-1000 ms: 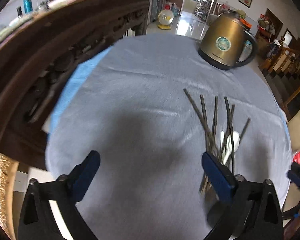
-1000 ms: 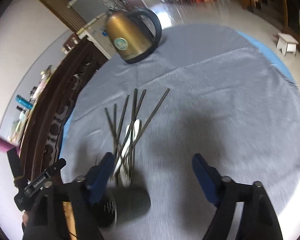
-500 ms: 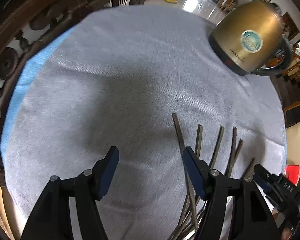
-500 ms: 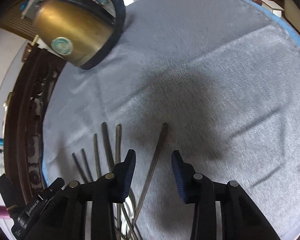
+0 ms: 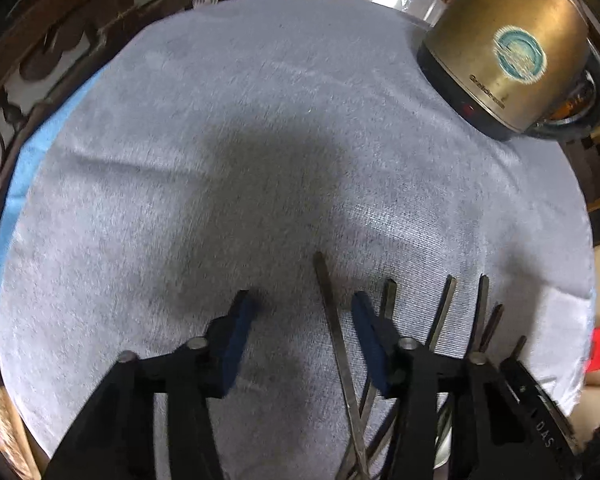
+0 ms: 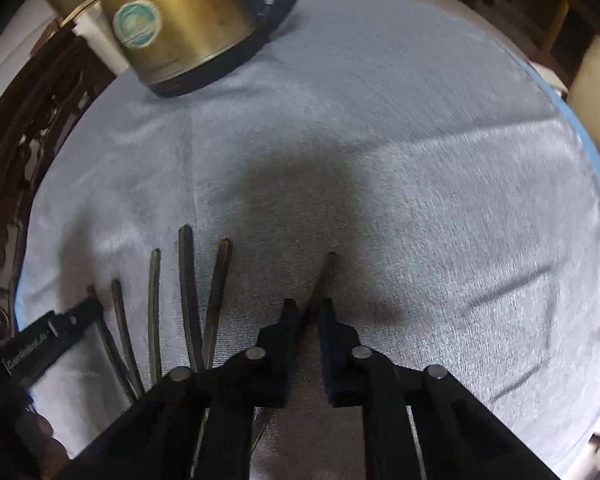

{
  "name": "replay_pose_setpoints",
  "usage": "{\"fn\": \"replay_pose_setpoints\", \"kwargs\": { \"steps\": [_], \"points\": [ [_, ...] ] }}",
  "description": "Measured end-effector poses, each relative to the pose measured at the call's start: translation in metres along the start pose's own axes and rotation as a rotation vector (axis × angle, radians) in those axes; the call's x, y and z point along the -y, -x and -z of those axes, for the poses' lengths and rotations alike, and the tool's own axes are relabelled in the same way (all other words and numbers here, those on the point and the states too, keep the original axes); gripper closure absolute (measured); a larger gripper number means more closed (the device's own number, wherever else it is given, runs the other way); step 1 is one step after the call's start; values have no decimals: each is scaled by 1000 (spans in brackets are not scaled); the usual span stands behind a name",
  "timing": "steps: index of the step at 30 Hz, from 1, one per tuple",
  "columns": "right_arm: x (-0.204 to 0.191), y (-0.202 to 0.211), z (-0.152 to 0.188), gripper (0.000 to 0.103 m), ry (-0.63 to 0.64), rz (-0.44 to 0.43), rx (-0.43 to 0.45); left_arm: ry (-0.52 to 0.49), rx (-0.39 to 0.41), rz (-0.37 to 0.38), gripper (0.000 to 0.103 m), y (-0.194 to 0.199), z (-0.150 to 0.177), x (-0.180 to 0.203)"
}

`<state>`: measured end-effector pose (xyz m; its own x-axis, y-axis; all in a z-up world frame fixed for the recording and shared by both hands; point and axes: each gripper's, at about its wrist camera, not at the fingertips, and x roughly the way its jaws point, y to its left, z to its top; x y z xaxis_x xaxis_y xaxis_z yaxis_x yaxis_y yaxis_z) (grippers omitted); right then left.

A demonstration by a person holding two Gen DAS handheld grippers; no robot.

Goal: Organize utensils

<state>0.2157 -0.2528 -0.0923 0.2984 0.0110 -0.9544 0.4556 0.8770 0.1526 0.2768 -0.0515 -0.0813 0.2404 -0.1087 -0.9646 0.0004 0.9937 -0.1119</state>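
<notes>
My right hand-held gripper (image 6: 309, 307) is pinched nearly shut around one dark chopstick (image 6: 325, 274), its tip poking out ahead. My left hand-held gripper (image 5: 302, 304) hangs open with another chopstick (image 5: 327, 300) between its fingers, the rest fanned right. Gold kettle (image 5: 508, 46) sits far ahead on the grey-clothed surface (image 5: 240, 140).

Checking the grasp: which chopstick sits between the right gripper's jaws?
The rightmost chopstick, lying apart from the fanned bunch, between the right gripper jaws.
</notes>
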Motion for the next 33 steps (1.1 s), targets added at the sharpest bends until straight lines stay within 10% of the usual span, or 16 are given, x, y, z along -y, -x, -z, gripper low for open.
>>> {"fn": "replay_pose_setpoints", "kwargs": {
  "steps": [3,24,33],
  "points": [
    [-5,0,3,92,34,0,35,-39,19,20,94,1,1,4],
    [53,147,65,96,-25,-359,419,-143,472,173,98,174,95,-28],
    [49,228,126,96,55,-341,658,-185,668,199,98,235,154,-29]
  ]
}}
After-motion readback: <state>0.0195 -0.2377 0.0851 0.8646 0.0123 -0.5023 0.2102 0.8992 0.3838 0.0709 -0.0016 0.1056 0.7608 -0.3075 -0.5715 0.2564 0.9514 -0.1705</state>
